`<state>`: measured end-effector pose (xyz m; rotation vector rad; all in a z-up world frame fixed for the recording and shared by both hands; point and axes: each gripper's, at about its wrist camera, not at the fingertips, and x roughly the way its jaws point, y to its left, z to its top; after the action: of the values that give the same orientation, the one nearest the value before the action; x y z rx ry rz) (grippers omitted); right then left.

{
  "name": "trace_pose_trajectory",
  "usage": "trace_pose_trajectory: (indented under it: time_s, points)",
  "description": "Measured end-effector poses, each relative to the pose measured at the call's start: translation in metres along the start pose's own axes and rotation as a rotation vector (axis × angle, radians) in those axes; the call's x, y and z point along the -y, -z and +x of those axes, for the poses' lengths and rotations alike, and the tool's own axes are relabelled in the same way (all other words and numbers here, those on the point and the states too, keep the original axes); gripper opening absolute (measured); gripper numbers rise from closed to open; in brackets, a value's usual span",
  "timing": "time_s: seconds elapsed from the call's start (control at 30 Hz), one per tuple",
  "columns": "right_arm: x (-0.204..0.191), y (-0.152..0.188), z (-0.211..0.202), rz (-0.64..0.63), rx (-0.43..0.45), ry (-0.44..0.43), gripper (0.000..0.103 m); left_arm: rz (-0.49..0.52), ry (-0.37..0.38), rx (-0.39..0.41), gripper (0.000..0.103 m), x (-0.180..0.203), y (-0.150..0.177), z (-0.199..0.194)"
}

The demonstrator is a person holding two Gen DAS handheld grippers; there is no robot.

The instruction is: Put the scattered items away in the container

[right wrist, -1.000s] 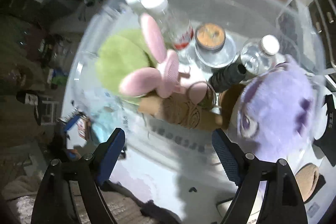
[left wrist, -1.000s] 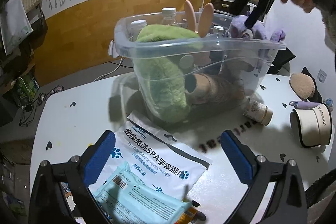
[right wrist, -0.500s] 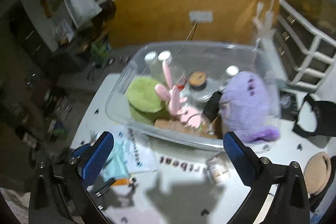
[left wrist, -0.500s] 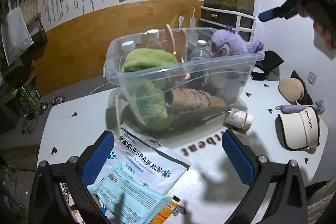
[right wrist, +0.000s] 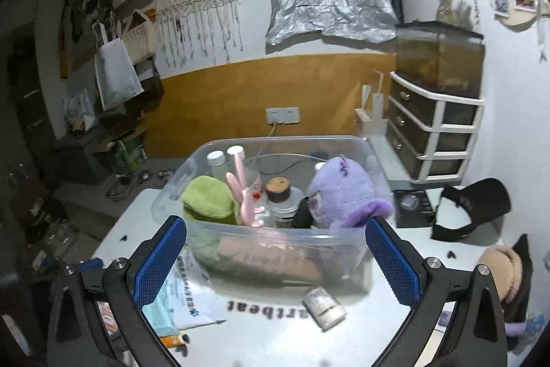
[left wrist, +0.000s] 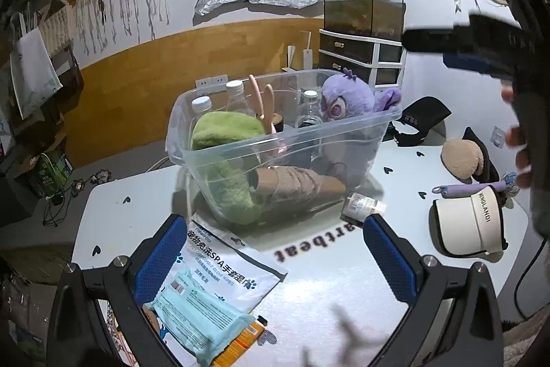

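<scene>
A clear plastic bin [left wrist: 282,140] stands mid-table and holds a purple plush [left wrist: 347,95], a green plush [left wrist: 223,133], bottles and a cardboard roll. In front of it lie a small jar [left wrist: 362,205] on its side, a white wipes pack [left wrist: 223,260] and a light blue pack [left wrist: 199,315]. My left gripper [left wrist: 275,250] is open and empty above the wipes pack. My right gripper [right wrist: 276,246] is open wide and empty, short of the bin [right wrist: 275,231], with the jar [right wrist: 325,303] below it. In the left wrist view the right gripper [left wrist: 457,52] hovers at the upper right in a hand.
A cream visor [left wrist: 471,226], a purple umbrella [left wrist: 471,188], a tan plush [left wrist: 460,157] and a black cap [left wrist: 422,116] lie on the right of the table. A drawer unit [right wrist: 436,126] with a glass tank stands behind. The table's left edge drops to a cluttered floor.
Both grippers drew back and rose from the bin. The right one tipped up from looking down into the bin, its jaws widened, and the purple plush stayed in the bin.
</scene>
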<state>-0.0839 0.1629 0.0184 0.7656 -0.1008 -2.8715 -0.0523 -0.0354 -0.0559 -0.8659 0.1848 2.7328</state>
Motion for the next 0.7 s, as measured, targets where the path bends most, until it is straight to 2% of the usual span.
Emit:
trace_pose_trajectory:
  time_s: [0.2, 0.7]
  points:
    - [0.0, 0.014, -0.01, -0.026, 0.02, 0.048, 0.103, 0.002, -0.012, 0.009, 0.103, 0.013, 0.001, -0.014]
    - [0.023, 0.044, -0.038, 0.0, -0.034, 0.072, 0.103, -0.057, -0.047, 0.014, 0.103, 0.023, 0.007, -0.033]
